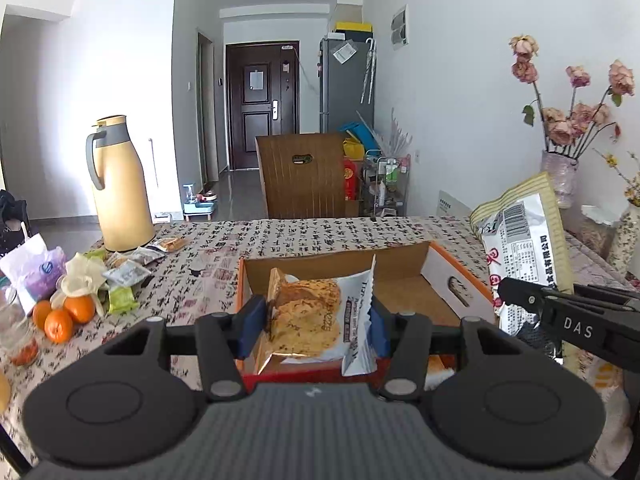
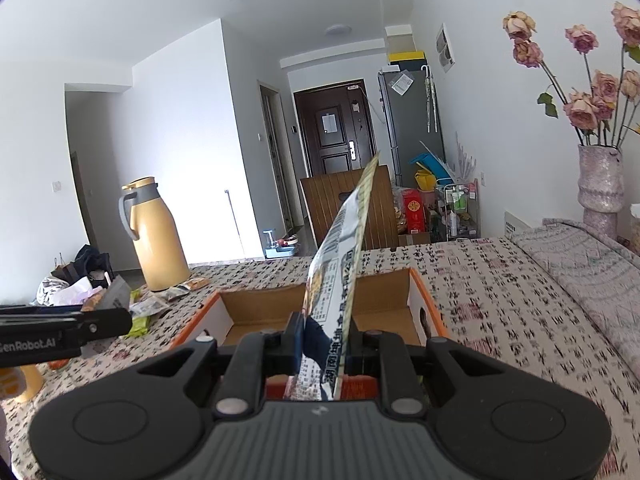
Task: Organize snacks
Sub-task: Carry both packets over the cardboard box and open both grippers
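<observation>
- Black plastic, the left hand-held gripper (image 1: 316, 326) has its blue-padded jaws clamped on a clear-and-white packet of round golden crackers (image 1: 310, 318), one pad on each side of the packet.
- This cracker packet hangs above the open brown cardboard box with orange rim (image 1: 404, 276), over the left part of the box.
- Black too, the right hand-held gripper (image 2: 324, 346) has its jaws nearly together, pinching a flat snack bag with white and yellow-striped print and a barcode (image 2: 340, 264).
- The flat bag stands almost upright, edge toward the right wrist camera, its top tilted to the right; in the left wrist view it is just beside the right wall of the box.
- The cardboard box sits on the table covered with a cloth printed in black calligraphy (image 1: 224, 256).
- At the left end of the table lies a heap of small snack packets in green and silver wrappers (image 1: 124, 276), with three oranges (image 1: 62, 316) near it.
- Behind the heap stands a tall yellow thermos jug with grey handle (image 1: 118, 184).
- On the right side, a pink textured vase with dried pink roses (image 2: 600, 184) stands well apart from the box.
</observation>
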`<state>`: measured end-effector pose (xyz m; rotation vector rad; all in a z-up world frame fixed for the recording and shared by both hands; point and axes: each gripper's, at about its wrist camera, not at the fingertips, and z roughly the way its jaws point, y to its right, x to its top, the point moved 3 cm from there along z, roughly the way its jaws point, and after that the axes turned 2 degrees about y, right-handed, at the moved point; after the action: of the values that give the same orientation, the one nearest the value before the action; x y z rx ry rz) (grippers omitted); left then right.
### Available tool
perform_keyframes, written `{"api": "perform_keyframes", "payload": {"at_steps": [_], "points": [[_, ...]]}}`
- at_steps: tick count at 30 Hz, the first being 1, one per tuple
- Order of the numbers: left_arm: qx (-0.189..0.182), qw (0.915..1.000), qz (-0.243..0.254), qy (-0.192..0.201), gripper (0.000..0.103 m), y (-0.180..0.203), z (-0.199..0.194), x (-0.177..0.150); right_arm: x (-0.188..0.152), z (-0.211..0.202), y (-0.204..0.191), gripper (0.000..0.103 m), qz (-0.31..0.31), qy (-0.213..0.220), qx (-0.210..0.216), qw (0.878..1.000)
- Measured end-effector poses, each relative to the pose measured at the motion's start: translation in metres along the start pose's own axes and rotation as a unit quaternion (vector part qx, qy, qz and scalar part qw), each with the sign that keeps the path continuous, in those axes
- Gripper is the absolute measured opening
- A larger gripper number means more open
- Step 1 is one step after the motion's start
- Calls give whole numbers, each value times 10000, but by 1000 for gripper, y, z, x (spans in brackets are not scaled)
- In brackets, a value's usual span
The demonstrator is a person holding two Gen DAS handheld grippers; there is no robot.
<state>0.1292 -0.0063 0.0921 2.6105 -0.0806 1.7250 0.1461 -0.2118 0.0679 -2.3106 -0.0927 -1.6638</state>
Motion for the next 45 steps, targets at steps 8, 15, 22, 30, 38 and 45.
{"api": "perform_keyframes", "payload": {"at_steps": [8,15,22,30,38,45], "points": [[158,9990,53,-418,54,-2,65,22,26,57,4,18,-78,-201,-47,9998],[346,9949,111,-946,54,-1,119,22,37,112,9,18,-63,-566,-156,9983],[533,9868,159,-1521,54,-5,159,3,15,164,19,18,0,-1245,-308,9917],[577,9842,174,-1667,62,-5,168,-2,-10,191,31,19,91,-1856,-409,9817],[635,9888,100,-1348,103,-12,149,3,-9,174,38,66,121,-1696,-489,9842],[683,9916,13,-1100,103,-18,129,8,-1,138,42,102,129,-1361,-507,9893]]}}
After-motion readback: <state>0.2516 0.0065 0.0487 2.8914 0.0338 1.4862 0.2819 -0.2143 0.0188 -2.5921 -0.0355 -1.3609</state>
